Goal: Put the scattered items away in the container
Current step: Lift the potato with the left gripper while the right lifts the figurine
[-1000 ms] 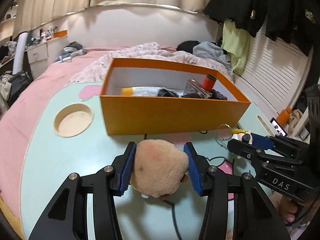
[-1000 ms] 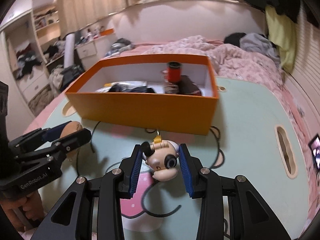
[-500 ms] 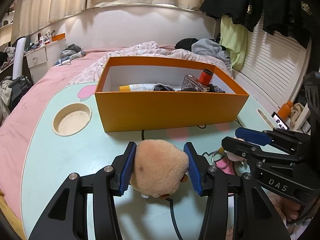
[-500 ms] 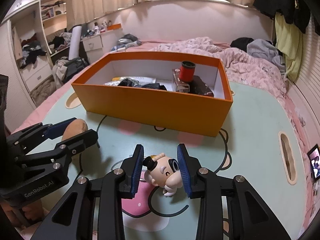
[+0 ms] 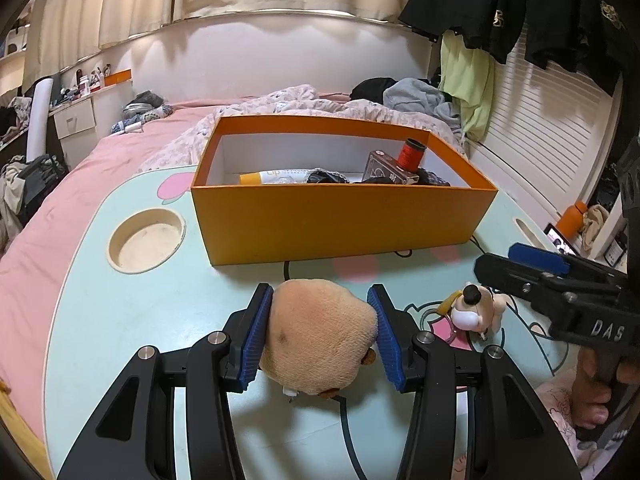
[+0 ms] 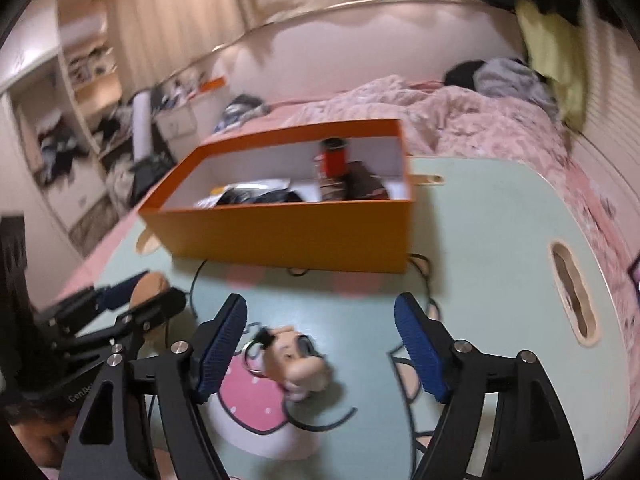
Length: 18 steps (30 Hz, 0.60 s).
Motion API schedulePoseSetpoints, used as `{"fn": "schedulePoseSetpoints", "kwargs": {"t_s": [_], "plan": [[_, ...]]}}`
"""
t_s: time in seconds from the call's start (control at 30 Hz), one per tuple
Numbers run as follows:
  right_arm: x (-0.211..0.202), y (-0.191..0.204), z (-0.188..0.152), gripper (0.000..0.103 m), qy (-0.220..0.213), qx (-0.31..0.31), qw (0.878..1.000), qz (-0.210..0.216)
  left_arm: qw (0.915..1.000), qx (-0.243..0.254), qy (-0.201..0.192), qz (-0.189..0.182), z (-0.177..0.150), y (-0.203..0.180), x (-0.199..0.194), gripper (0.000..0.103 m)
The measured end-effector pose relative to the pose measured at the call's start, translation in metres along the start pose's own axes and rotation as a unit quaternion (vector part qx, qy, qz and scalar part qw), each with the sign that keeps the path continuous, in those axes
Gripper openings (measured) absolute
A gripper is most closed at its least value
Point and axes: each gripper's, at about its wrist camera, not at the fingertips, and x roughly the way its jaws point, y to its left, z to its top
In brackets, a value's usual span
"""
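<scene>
My left gripper (image 5: 320, 334) is shut on a tan plush toy (image 5: 318, 340), held just above the mint table in front of the orange box (image 5: 340, 220). The box holds a lip balm tube (image 5: 280, 177), a red spool (image 5: 409, 154) and dark items. My right gripper (image 6: 320, 344) has its jaws opening wide; a small cartoon figurine keychain (image 6: 298, 362) lies on the table between them, touching neither pad. The same figurine (image 5: 476, 314) shows in the left wrist view beside the right gripper (image 5: 520, 262). The left gripper and plush (image 6: 148, 292) appear at left in the right wrist view.
The mint table (image 5: 132, 320) has a round cup recess (image 5: 147, 239) at left and an oval slot (image 6: 572, 292) at right. A pink bed (image 5: 100, 168) with a crumpled quilt lies behind the box. A hand (image 5: 596, 392) grips the right tool.
The right gripper let go of the figurine, which dropped onto the table, and its jaws spread wide. The left gripper kept still with the plush.
</scene>
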Motion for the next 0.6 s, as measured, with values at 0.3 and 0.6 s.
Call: {"fn": "schedulePoseSetpoints", "kwargs": {"t_s": [0.3,0.6], "plan": [[0.028,0.031,-0.012,0.056,0.08,-0.083,0.993,-0.007,1.0,0.002,-0.002,0.002,0.0,-0.001,-0.002,0.05],[0.031,0.028,-0.016,0.035,0.082,-0.088,0.993,-0.017,1.0,0.002,-0.002,0.002,0.0,-0.002,-0.001,0.05]]}}
